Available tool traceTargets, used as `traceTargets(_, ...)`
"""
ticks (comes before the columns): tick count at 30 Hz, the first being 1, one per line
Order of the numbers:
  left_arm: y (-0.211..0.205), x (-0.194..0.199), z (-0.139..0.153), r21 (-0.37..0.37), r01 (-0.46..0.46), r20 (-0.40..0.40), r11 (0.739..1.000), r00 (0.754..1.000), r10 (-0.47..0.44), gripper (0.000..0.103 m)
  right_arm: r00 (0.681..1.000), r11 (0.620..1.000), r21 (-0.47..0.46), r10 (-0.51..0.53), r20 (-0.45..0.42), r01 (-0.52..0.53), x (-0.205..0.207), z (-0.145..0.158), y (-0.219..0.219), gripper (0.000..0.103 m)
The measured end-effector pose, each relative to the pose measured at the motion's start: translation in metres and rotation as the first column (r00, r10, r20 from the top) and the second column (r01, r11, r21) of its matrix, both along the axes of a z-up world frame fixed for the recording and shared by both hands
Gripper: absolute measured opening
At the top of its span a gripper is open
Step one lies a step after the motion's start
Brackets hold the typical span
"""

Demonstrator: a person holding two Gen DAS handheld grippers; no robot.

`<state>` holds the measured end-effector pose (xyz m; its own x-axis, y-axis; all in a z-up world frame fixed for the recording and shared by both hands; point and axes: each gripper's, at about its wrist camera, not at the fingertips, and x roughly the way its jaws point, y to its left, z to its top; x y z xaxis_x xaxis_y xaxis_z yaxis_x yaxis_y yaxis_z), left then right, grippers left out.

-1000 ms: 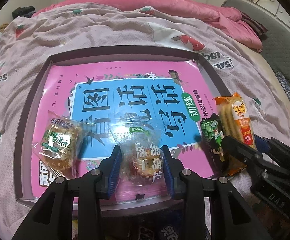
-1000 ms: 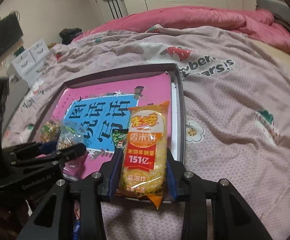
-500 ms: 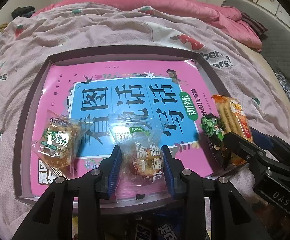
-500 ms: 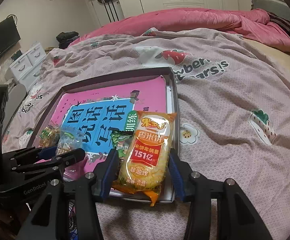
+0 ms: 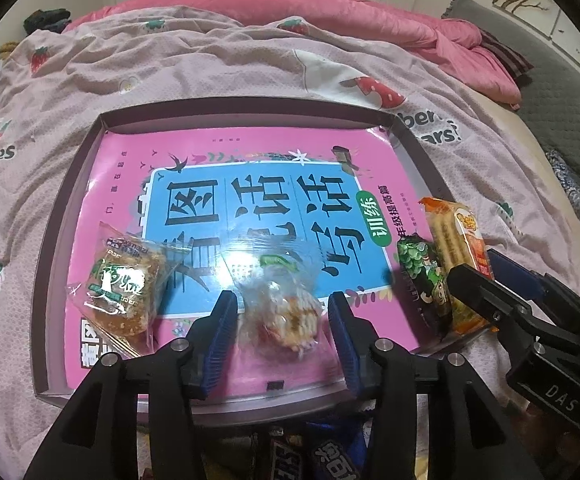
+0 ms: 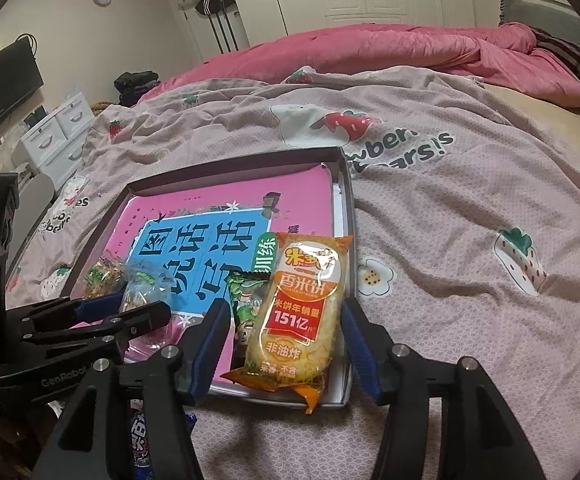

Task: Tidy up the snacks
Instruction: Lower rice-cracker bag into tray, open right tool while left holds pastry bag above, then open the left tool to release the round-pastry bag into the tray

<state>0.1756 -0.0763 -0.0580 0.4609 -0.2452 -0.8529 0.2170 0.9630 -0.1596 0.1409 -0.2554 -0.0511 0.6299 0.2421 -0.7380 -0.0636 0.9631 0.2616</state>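
The bed [image 6: 470,208] carries everything, and its far part is covered by a pink quilt [image 6: 370,52], so the mattress itself hardly shows. A shallow tray [image 5: 61,248] lies on the strawberry-printed sheet [image 5: 209,64]; its near edge is partly hidden behind the gripper bodies in both views. A large pink book [image 5: 249,152] fills the floor of the tray, and the snacks lie on its cover along the near edge. At the near right corner of the tray the orange rice cracker pack [image 6: 302,312] lies lengthwise, its lower end hanging over the rim. The right gripper [image 6: 281,332] stands around it; its jaws have just been opening, and now there is a gap on each side of the pack, so the pads do not press on it. Just beside it, toward the left, lies a dark green snack bag [image 6: 245,308], partly covered by the orange pack. Near the middle of the near edge lies a clear-wrapped cake [image 5: 285,312], whose print is too blurred to read. The left gripper [image 5: 281,320] straddles it; its jaws have also just been opening and stand apart from the wrapper. At the near left corner lies a square pastry pack [image 5: 125,288]. Below the near edge, some dark wrappers [image 5: 322,456] show between the gripper arms, mostly hidden.
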Motion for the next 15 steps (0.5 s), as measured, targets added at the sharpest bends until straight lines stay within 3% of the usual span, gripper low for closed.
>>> traceTargets(2, 0.000, -0.001, 0.001, 0.000, 0.000, -0.002, 1.000, 1.000, 0.000, 0.049, 1.000, 1.000, -0.002, 0.000, 0.000, 0.000, 0.000, 0.000, 0.000, 0.057)
traceTargets(4, 0.001, -0.002, 0.002, -0.002, -0.001, -0.003, 1.000, 1.000, 0.001, 0.058, 1.000, 1.000, -0.001, -0.002, 0.007, 0.002, -0.001, 0.001, 0.000, 0.058)
traceTargets(15, 0.007, -0.005, 0.016, -0.001, -0.016, 0.034, 1.000, 0.999, 0.016, 0.070, 0.999, 1.000, -0.001, -0.014, 0.037, 0.014, -0.003, 0.008, -0.002, 0.067)
